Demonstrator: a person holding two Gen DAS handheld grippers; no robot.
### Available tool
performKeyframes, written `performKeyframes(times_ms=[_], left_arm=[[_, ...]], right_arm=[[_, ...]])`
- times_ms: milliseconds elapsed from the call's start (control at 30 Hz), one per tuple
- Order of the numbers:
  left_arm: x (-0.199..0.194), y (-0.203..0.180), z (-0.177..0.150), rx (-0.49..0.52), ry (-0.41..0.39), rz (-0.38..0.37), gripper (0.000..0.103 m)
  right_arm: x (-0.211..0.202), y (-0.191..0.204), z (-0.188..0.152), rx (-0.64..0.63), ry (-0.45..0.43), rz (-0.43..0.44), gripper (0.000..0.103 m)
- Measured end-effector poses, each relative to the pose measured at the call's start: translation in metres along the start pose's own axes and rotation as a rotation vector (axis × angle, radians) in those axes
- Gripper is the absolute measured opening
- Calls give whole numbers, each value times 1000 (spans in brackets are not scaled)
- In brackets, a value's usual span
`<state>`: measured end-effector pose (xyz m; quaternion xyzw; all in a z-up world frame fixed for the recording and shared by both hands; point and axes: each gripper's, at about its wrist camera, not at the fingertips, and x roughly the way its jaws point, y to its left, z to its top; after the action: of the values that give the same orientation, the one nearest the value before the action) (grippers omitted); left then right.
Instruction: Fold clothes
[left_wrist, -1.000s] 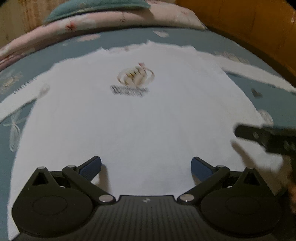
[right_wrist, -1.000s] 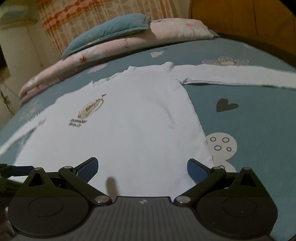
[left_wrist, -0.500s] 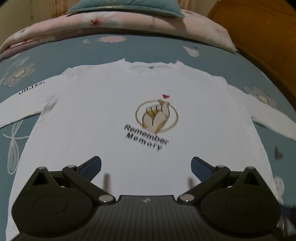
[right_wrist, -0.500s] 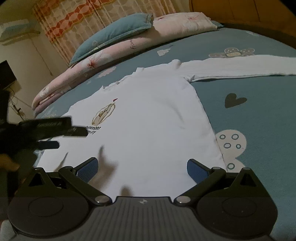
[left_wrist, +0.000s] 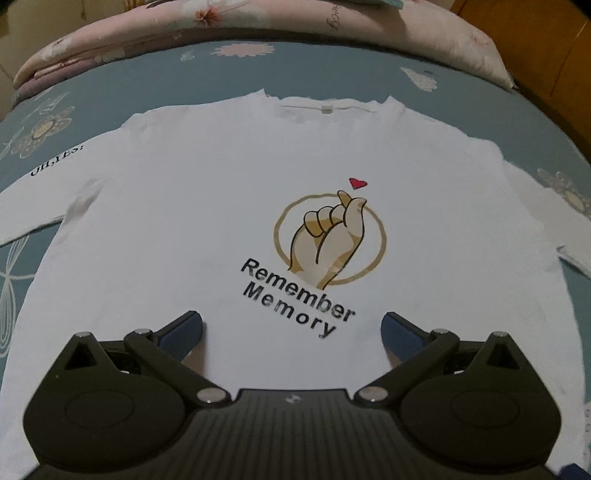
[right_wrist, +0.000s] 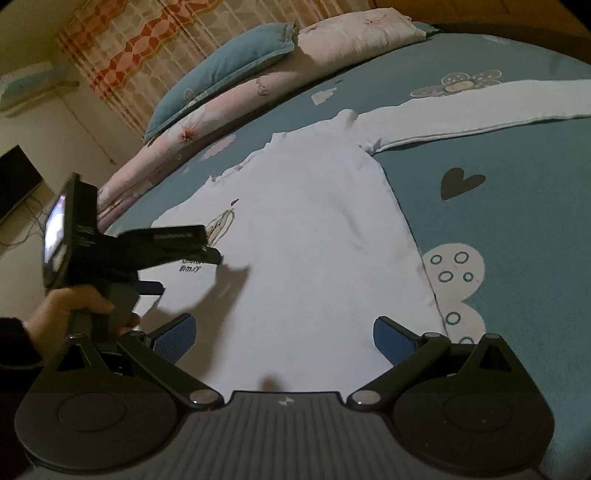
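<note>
A white long-sleeved shirt (left_wrist: 192, 206) lies flat, print up, on the blue bed (right_wrist: 517, 206), collar toward twelve o'clock. The left claw (left_wrist: 291, 326) hangs spread over its lower front, gripping nothing. The right claw (right_wrist: 284, 334) is spread above the hem, empty, near five o'clock.

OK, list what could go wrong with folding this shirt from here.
1. Both sleeves lie spread far out; the right sleeve reaches past the picture's edge, so it may drag or bunch when folded in.
2. The left gripper and the right gripper are open above the shirt, holding nothing; a pinch might catch only the top layer.
3. The bedsheet is soft, so fingers could grab it too.
</note>
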<state>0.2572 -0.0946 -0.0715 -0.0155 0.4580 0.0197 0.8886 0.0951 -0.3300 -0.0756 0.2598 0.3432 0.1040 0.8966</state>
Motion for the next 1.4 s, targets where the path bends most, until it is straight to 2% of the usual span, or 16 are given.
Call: performKeyframes(times_ms=[367,667,800,933,1167,1400], left_arm=[[11,4,17,-35,-4,44,102],[5,3,25,-14,-24,87,102],[-4,3,25,-34,-41,64,102],[-9,-6,21,10,-43,53,102],[-4,-11,5,46,-1,51,102],[-11,5,-13,1,6,12,102]], right_arm=[[-1,-3,0,13,7,18,103],[-4,-6,-1,21,11,27,103],[-5,-6,0,22,12,31,103],[-6,-7,0,29,11,38,103],[-6,-7,1,35,9,45,103],[-2,-5,1,28,15,28,103]])
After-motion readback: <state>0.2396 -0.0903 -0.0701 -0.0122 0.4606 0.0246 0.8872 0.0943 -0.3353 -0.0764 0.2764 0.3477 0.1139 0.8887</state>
